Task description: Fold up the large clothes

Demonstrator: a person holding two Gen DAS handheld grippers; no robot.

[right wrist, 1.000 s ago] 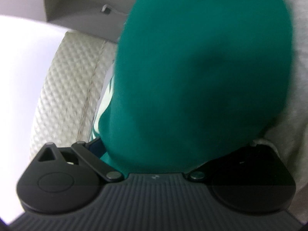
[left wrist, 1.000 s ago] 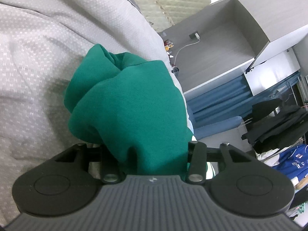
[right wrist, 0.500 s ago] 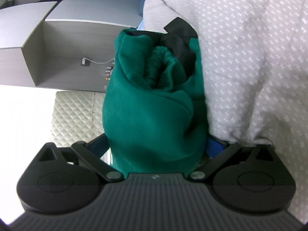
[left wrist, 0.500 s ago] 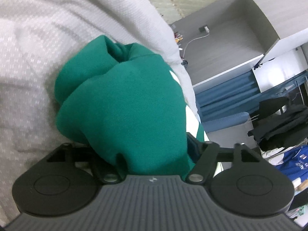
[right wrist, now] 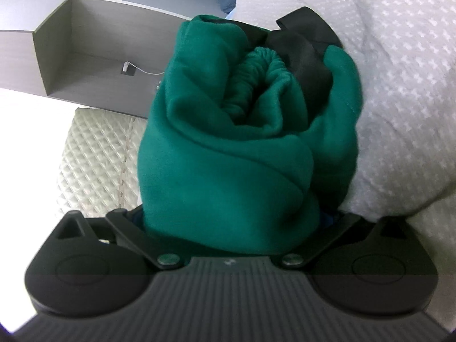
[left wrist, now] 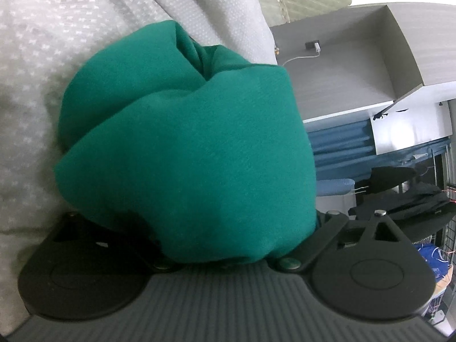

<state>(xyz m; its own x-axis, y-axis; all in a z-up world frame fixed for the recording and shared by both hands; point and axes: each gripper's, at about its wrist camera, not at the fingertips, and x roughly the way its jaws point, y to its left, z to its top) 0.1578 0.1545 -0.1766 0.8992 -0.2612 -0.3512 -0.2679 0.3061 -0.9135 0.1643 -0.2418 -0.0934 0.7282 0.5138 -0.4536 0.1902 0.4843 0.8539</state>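
A rolled-up green garment (left wrist: 188, 154) lies against the grey-white dotted bedspread (left wrist: 57, 42) and fills the space in front of my left gripper (left wrist: 196, 199). The left jaws are opening; their arms are spread wide and the cloth hides the fingertips. In the right wrist view the other end of the same green garment (right wrist: 233, 156) shows its rolled layers, a gathered cuff and a black lining (right wrist: 305, 54). It sits between the wide-spread jaws of my right gripper (right wrist: 232, 199), whose fingertips are also hidden.
The bedspread (right wrist: 399, 85) bulges up on the right in the right wrist view. A quilted cream headboard (right wrist: 94, 159) and a grey open shelf unit (left wrist: 356, 65) with a charger cable stand beyond. Dark clothes (left wrist: 404, 193) hang at the far right.
The left gripper's arms have spread apart around the green bundle, and the bundle now looms larger. In the right wrist view the blurred cloth pulled back, showing the rolled end.
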